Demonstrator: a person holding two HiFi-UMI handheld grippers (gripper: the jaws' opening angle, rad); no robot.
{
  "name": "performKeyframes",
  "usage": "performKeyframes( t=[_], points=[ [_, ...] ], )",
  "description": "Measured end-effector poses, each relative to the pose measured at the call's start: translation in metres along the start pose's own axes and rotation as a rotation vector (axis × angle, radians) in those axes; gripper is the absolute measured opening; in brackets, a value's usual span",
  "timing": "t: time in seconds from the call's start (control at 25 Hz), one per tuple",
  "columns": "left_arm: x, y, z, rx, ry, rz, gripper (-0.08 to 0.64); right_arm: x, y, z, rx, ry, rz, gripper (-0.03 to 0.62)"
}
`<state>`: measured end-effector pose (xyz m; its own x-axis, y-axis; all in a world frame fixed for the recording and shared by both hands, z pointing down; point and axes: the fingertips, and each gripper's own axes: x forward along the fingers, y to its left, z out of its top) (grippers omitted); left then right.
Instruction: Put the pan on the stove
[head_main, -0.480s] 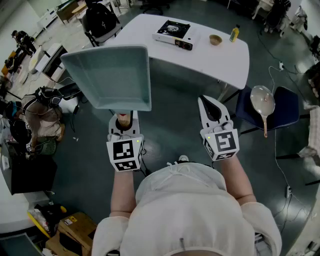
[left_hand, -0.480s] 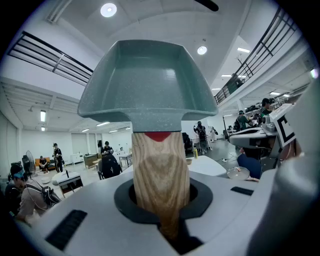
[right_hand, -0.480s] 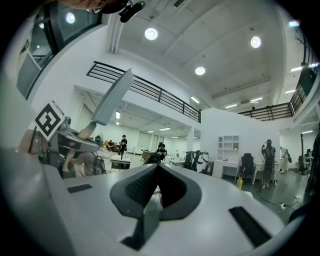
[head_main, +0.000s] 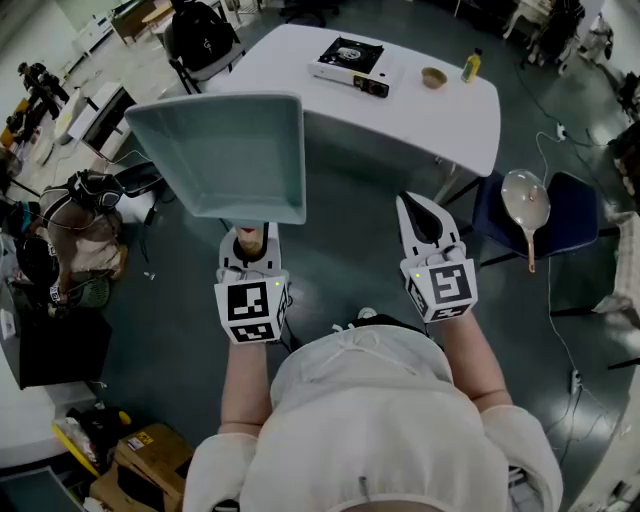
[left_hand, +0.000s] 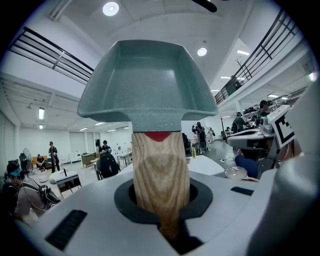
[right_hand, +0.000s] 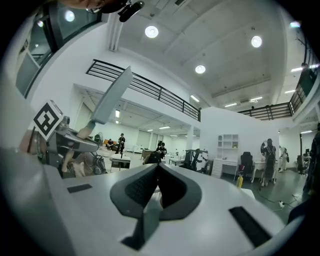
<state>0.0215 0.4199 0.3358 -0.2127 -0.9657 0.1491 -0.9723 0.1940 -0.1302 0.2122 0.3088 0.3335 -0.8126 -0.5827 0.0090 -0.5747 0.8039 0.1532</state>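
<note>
1. Wood-grain handle of the teal square pan sits clamped in the L gripper. Jaws nearly together, tight on the wood. Pan is held out in front, roughly level, in mid-air.
2. R gripper: jaws closed to a point, nothing btwn them. Carried alongside, idle.
3. Change vs. half a sec ago: next to none. Pan keeps its place rel. to the gripper and the grip looks the same. The white table and the portable gas stove have slid only a hair in head view. People at the left edge shifted a bit.
4. Meaning (my read): carry phase, not placement. Pan is well apart from the stove, w/ open floor btwn person and table. Approach still to do, then lowering onto the burner.
5. Hard to see:
   - Pan covers the L jaw tips in head view; the handle hides the pads in the left gripper view.
   - Stove is small in frame, so can't tell if lit.
   - Small bowl and yellow bottle stand near the stove; contents unreadable.
   - Round utensil on the blue chair at right: ladle or skimmer, can't tell.
</note>
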Motion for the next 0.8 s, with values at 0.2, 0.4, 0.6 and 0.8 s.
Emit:
performKeyframes(
  t=[0.2, 0.4, 0.6, 0.8],
  points=[
    [0.006, 0.008, -0.006, 0.001, 0.01, -0.003, 0.054, 0.011, -0.003, -0.007, 0.025, 0.014, -0.015, 0.005],
    [0.033, 0.019, -0.01, 0.024, 0.031, 0.001, 0.054, 0.039, -0.015, -0.021, 0.035, 0.037, -0.01, 0.005],
    [0.089, 0.026, -0.014, 0.037, 0.049, 0.013, 0.054, 0.092, -0.045, -0.037, 0.036, 0.041, 0.01, 0.005],
    [0.167, 0.041, -0.007, 0.024, 0.063, 0.016, 0.054, 0.166, -0.088, -0.044, 0.028, 0.043, 0.02, 0.006]
  ],
)
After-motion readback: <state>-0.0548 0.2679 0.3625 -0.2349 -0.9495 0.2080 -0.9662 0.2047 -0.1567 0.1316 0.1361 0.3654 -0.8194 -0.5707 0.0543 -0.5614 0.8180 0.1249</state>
